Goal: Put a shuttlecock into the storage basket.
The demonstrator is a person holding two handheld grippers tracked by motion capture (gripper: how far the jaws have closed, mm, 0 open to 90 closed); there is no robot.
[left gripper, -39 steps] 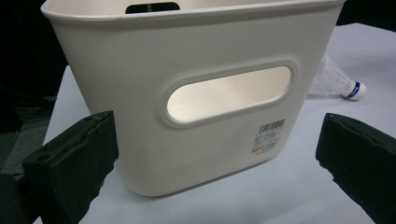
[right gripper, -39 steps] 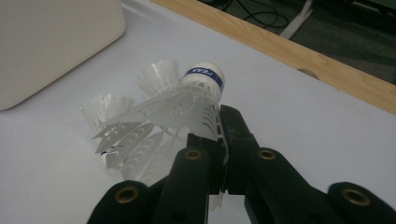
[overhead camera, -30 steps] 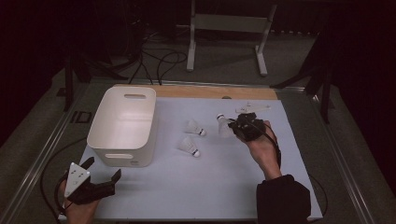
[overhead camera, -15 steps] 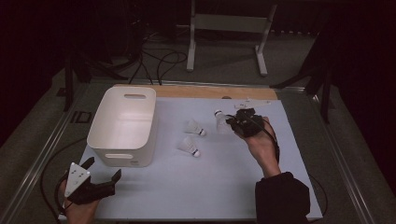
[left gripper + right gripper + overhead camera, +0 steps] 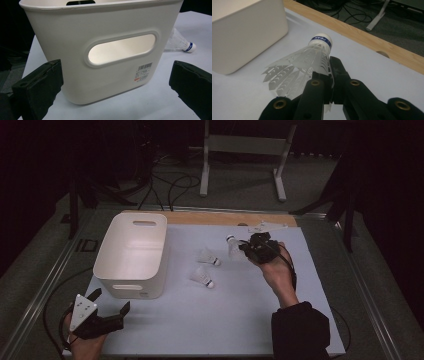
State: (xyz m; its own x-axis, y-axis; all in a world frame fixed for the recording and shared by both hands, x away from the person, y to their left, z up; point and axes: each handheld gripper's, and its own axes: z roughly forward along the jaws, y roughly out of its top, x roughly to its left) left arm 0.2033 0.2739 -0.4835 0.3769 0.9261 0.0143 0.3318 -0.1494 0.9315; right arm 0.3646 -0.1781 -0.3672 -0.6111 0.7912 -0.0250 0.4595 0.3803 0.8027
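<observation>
White sheeting (image 5: pixel 240 320) covers our table. We clamp the right gripper (image 5: pixel 248 248) (image 5: pixel 329 75) on a shuttlecock's (image 5: pixel 233 247) (image 5: pixel 304 65) skirt, lifted, cork pointing away from us. Two more shuttlecocks (image 5: pixel 208 256) (image 5: pixel 202 277) lie between it and the bin (image 5: pixel 132 255) (image 5: pixel 100 47). We hold the left gripper (image 5: pixel 107 302) (image 5: pixel 112 85) with jaws apart, facing the bin's handle slot.

White sheet (image 5: pixel 240 315) covering the table in front of me. Along its far edge, a bare wooden strip (image 5: pixel 210 218), which I also see running slantwise in the right gripper view (image 5: pixel 372 37). Beyond the table, on the grey floor (image 5: pixel 240 185): a pale metal stand (image 5: pixel 245 144) with two splayed legs, and black cables (image 5: pixel 172 182) looping just left of it. A metal rail (image 5: pixel 42 292) borders the table's left side.
</observation>
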